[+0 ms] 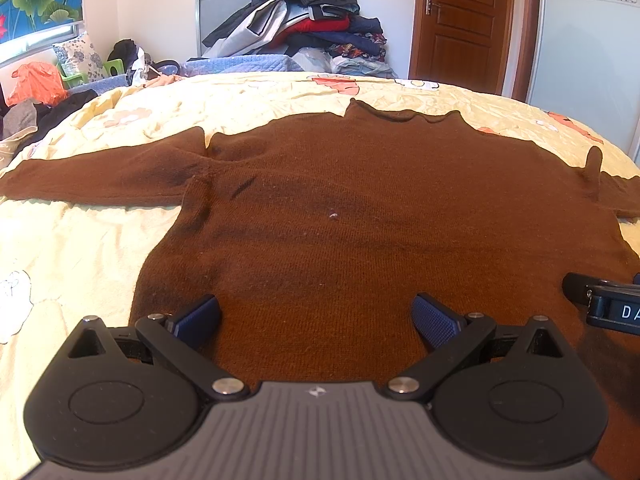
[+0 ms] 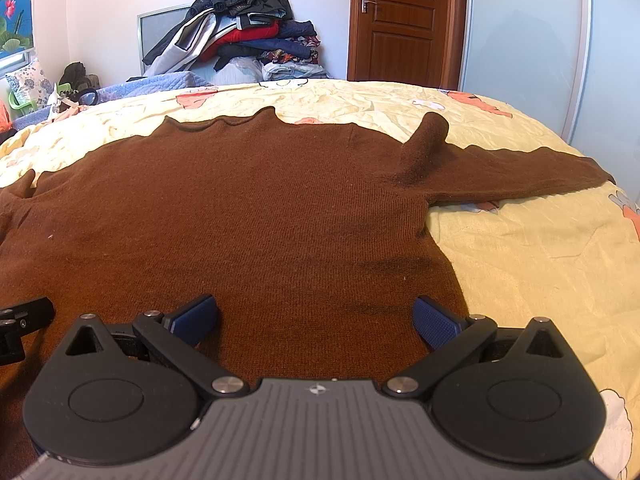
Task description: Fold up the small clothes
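Note:
A brown knit sweater (image 1: 340,208) lies flat on the bed, collar at the far side and both sleeves spread out sideways. My left gripper (image 1: 316,316) hovers open over the sweater's near hem on its left half, blue pads (image 1: 198,320) wide apart with nothing between them. In the right wrist view the same sweater (image 2: 240,208) fills the middle, its right sleeve (image 2: 520,176) stretched toward the bed's right edge. My right gripper (image 2: 316,316) is open above the near hem on the right half. Each gripper shows at the edge of the other's view.
A yellow patterned bedspread (image 1: 80,240) covers the bed. A heap of clothes (image 1: 304,20) is piled against the far wall beside a wooden door (image 1: 460,20). Pillows and more clothes (image 1: 48,80) sit at the far left. A pale wardrobe panel (image 2: 528,40) stands to the right.

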A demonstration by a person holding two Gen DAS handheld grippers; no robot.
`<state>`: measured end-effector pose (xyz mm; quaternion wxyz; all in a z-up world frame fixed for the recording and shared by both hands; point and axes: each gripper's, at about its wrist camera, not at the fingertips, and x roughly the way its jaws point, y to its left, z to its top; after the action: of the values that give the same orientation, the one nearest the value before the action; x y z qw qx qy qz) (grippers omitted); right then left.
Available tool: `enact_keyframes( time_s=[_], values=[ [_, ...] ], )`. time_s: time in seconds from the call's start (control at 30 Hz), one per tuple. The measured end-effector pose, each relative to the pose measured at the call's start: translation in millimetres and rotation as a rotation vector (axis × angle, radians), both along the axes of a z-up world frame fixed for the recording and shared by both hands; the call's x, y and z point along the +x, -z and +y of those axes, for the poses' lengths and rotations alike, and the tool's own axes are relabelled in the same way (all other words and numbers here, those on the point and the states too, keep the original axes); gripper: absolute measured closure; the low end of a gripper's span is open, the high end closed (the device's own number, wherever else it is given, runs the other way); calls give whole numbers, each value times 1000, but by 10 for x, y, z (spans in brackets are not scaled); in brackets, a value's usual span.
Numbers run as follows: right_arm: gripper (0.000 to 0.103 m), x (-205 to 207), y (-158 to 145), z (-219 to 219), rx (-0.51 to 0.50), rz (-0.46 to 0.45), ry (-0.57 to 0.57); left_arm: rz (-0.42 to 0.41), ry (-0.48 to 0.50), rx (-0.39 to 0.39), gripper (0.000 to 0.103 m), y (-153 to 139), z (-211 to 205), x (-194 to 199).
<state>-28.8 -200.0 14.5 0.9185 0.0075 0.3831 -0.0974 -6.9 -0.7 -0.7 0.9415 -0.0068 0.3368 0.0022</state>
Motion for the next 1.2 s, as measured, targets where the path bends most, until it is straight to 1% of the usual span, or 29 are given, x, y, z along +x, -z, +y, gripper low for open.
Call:
enact_keyframes(
  time_s=[1.2],
  values=[
    [0,-9,8,3,2,3,-4,-1,-2,5,0,-6,0,-13]
  ],
)
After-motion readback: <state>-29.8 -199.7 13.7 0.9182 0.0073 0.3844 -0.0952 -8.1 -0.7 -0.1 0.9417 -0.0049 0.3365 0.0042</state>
